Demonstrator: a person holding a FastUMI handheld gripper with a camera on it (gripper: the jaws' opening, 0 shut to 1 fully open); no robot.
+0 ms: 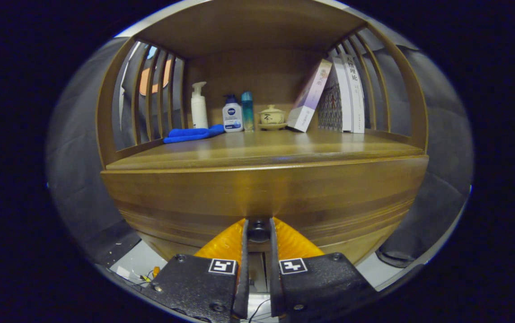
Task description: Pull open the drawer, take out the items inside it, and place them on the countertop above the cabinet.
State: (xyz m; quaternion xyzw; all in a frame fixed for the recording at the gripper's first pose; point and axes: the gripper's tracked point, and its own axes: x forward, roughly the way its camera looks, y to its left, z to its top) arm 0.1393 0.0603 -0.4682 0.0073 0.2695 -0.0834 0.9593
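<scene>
A wooden cabinet faces me, its drawer front (261,193) spanning the width below the countertop (266,146). A small dark round knob (258,231) sits low on the drawer front. My gripper (258,224) has both fingers pressed on either side of that knob, shut on it. The drawer looks closed or nearly closed, and its inside is hidden.
At the back of the countertop stand a white pump bottle (199,106), a white bottle with a blue cap (232,114), a teal bottle (247,111), a lidded tea cup (271,116), leaning books (329,96), and a folded blue cloth (192,133). Slatted sides close the shelf.
</scene>
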